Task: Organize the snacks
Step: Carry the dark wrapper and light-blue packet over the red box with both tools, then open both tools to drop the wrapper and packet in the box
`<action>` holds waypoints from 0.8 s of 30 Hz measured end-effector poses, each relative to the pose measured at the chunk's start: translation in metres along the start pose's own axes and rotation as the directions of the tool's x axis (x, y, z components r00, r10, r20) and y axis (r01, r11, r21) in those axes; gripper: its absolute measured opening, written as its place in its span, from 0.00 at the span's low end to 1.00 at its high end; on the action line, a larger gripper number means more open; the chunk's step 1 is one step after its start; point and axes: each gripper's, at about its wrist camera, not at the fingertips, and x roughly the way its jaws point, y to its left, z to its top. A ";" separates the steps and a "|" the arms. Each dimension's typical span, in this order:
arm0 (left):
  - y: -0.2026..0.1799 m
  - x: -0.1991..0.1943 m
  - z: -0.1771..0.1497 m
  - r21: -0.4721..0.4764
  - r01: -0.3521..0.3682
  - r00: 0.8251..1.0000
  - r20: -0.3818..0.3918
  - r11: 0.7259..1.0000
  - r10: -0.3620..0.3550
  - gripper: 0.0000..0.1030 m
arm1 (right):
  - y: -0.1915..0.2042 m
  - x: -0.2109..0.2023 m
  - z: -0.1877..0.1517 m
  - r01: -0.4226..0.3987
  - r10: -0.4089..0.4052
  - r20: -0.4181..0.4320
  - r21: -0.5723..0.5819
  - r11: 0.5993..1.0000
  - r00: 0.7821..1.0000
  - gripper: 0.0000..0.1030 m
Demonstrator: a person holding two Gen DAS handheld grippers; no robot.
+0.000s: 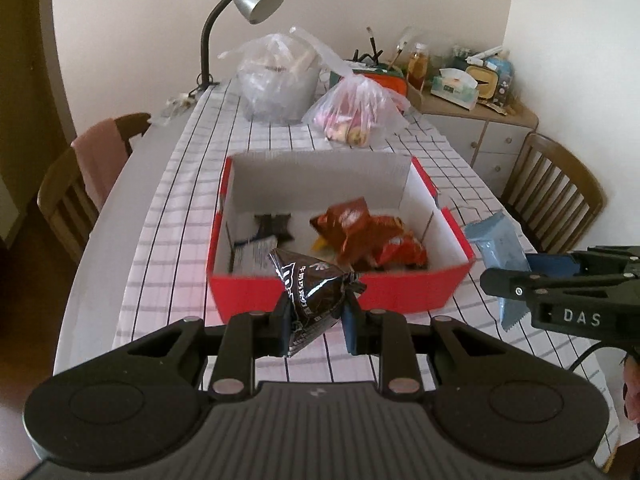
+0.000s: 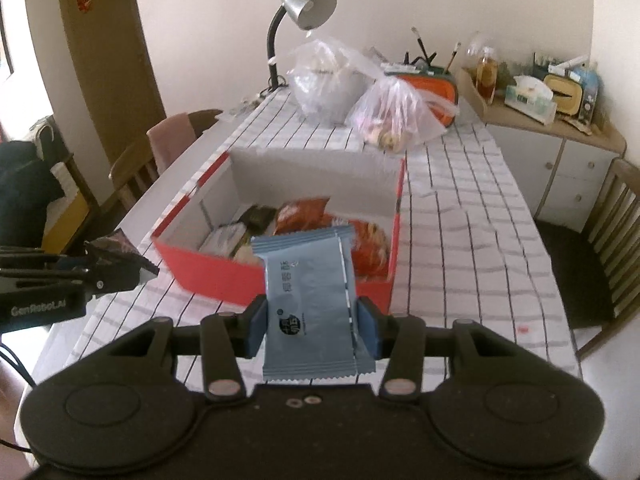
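Left wrist view puts your left gripper point(image 1: 316, 312) at the bottom centre of the frame, its pads clamped on a black packet point(image 1: 316, 284) that sticks up between them, in front of the near wall of the red box point(image 1: 404, 288). That box sits mid-frame on the checked cloth point(image 1: 192, 208) and already holds orange-brown packets point(image 1: 360, 236) on its right side and a dark packet point(image 1: 274, 224) with a pale one on its left. At the right edge of this frame you see your right gripper point(image 1: 516, 276) from the side, holding the blue packet point(image 1: 498, 244) just beside the box's right wall.

Right wrist view shows the right gripper point(image 2: 312, 320) at bottom centre, pads pressed on both edges of the blue packet point(image 2: 308, 304), which stands upright and covers part of the box's near wall point(image 2: 224, 280). Your left gripper point(image 2: 132, 272) comes in from the left edge, with the black packet point(image 2: 120, 248) pinched at its tip, near the box's left corner.

Toward the top of both frames stand a desk lamp point(image 1: 248, 4) and two plastic bags point(image 1: 348, 108), well apart from the box.
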 end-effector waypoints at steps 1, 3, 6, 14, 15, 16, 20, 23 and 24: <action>0.000 0.004 0.005 0.003 -0.006 1.000 -0.001 1.000 0.006 0.23 | -0.003 0.005 0.005 0.001 -0.001 0.001 0.004 1.000 1.000 0.44; 0.000 0.016 0.015 0.001 -0.015 1.000 -0.009 1.000 0.015 0.23 | -0.007 0.014 0.014 0.005 -0.005 0.002 0.011 1.000 1.000 0.44; 0.004 0.032 0.027 -0.003 -0.029 0.999 -0.026 1.000 0.029 0.23 | -0.014 0.032 0.026 0.003 -0.003 -0.007 0.024 1.000 1.000 0.44; 0.019 0.080 0.050 -0.029 -0.074 0.994 -0.085 0.997 0.071 0.23 | -0.022 0.079 0.049 -0.001 0.002 -0.037 0.023 1.000 0.999 0.44; 0.020 0.085 0.052 -0.031 -0.078 0.993 -0.091 0.996 0.075 0.23 | -0.022 0.085 0.051 0.002 -0.001 -0.041 0.023 1.000 0.999 0.44; 0.022 0.091 0.055 -0.033 -0.079 0.992 -0.100 0.996 0.075 0.24 | -0.023 0.092 0.053 0.005 -0.004 -0.047 0.024 1.000 0.999 0.44; 0.026 0.112 0.059 -0.026 -0.097 0.986 -0.138 0.995 0.093 0.24 | -0.026 0.118 0.062 0.021 -0.020 -0.074 0.015 1.000 0.997 0.44; 0.028 0.129 0.061 -0.029 -0.109 0.980 -0.168 0.994 0.103 0.24 | -0.026 0.136 0.063 0.034 -0.034 -0.096 -0.005 0.999 0.995 0.44; 0.028 0.134 0.061 -0.024 -0.113 0.979 -0.175 0.993 0.107 0.24 | -0.026 0.140 0.062 0.034 -0.035 -0.104 -0.007 0.999 0.994 0.44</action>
